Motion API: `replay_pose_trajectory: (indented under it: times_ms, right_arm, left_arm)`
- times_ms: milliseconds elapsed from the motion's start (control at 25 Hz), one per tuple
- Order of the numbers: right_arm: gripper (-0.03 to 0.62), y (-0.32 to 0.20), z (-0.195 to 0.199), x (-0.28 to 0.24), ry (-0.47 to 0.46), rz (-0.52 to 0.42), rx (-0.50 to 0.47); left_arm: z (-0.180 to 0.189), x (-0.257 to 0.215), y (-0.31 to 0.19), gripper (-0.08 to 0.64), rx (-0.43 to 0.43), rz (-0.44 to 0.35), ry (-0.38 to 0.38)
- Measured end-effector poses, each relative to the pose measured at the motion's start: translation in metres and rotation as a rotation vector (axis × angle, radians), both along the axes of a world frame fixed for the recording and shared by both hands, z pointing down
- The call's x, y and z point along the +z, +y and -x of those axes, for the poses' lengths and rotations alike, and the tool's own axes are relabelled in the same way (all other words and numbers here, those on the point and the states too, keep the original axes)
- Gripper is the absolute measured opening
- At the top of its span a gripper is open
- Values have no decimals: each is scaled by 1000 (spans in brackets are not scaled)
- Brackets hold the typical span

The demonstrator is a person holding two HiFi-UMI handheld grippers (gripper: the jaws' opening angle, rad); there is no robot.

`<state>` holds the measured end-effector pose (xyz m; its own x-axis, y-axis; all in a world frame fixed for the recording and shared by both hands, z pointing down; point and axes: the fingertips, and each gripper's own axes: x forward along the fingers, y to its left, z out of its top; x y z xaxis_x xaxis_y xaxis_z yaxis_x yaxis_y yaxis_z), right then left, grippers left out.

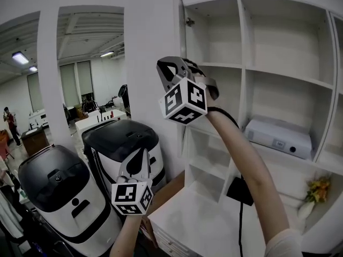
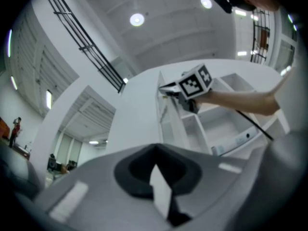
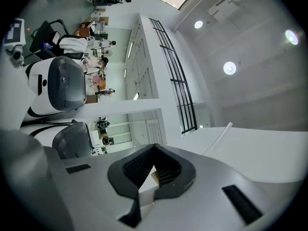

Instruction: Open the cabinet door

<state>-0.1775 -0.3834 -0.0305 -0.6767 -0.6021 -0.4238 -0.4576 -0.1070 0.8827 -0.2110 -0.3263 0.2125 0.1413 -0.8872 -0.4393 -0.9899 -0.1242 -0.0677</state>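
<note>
The white cabinet (image 1: 268, 63) stands with its shelves exposed. Its door (image 1: 181, 42) is swung out towards me and shows almost edge-on, hinged at the cabinet's left side. My right gripper (image 1: 165, 68) is raised against the door's free edge, jaws shut with nothing between them. In the left gripper view the right gripper (image 2: 169, 87) sits at the thin door panel (image 2: 162, 114). In its own view the right gripper (image 3: 151, 174) faces a white panel and the room beyond. My left gripper (image 1: 140, 155) hangs lower left, away from the door; its jaws (image 2: 156, 177) look shut and empty.
Two black-and-white domed machines (image 1: 59, 191) (image 1: 126, 143) stand at lower left. A white box-shaped device (image 1: 278, 135) lies on a shelf, yellow flowers (image 1: 319, 189) lower right. A black adaptor with cable (image 1: 240, 191) hangs over the white drawer unit (image 1: 198, 218). A cardboard box (image 1: 167, 190) sits beside it.
</note>
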Motion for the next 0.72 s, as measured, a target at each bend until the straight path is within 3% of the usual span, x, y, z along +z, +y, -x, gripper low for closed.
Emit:
replay_pose_trajectory:
  times_ms: [720]
  right_arm:
    - [-2, -23, 96, 19, 141, -25, 89]
  left_arm:
    - [85, 14, 27, 6, -187, 10, 17]
